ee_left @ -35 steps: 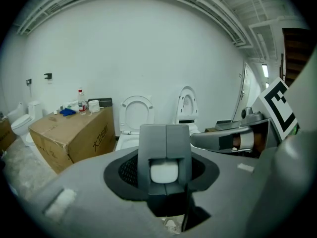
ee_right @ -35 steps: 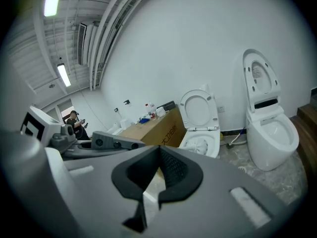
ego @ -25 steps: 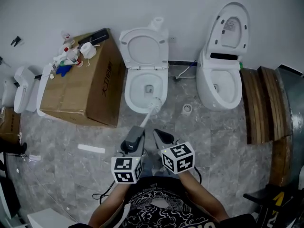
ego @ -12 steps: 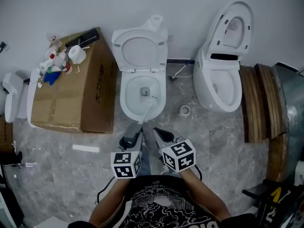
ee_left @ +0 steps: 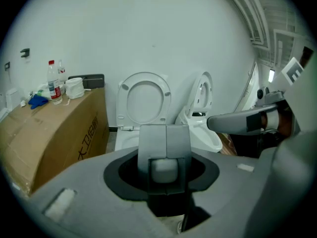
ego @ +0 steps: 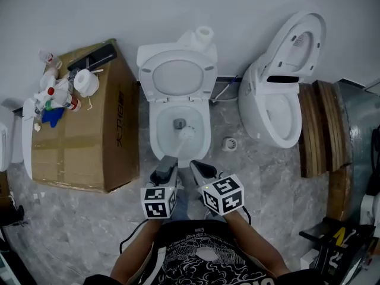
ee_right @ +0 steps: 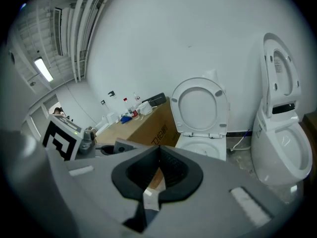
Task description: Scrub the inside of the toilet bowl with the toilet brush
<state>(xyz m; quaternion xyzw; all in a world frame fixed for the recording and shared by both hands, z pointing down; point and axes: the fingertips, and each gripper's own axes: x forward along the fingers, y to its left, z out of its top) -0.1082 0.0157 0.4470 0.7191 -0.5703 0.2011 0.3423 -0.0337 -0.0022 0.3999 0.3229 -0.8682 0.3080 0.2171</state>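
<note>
A white toilet (ego: 155, 136) stands against the wall with its seat lid (ego: 177, 76) raised. The toilet brush (ego: 186, 135) has its white head inside the bowl near the front wall, below the drain hole. Its handle slants back to my left gripper (ego: 168, 166), which is shut on it. In the left gripper view the jaws (ee_left: 166, 133) press together over the handle's white end, with the toilet (ee_left: 143, 100) ahead. My right gripper (ego: 202, 170) hovers just right of the left, shut and holding nothing. The right gripper view shows the gripper (ee_right: 158, 157) and the toilet (ee_right: 200, 108).
A large cardboard box (ego: 77, 141) stands left of the toilet, with bottles and cloths (ego: 54, 97) on top. A second toilet (ego: 279, 111), lid up, stands to the right, beside wooden planks (ego: 323, 129). A small round floor fitting (ego: 229, 143) lies between the toilets.
The brush head has gone from the bowl's front rim down into the bowl. The person has moved in, so the toilet sits nearer the middle of the head view.
</note>
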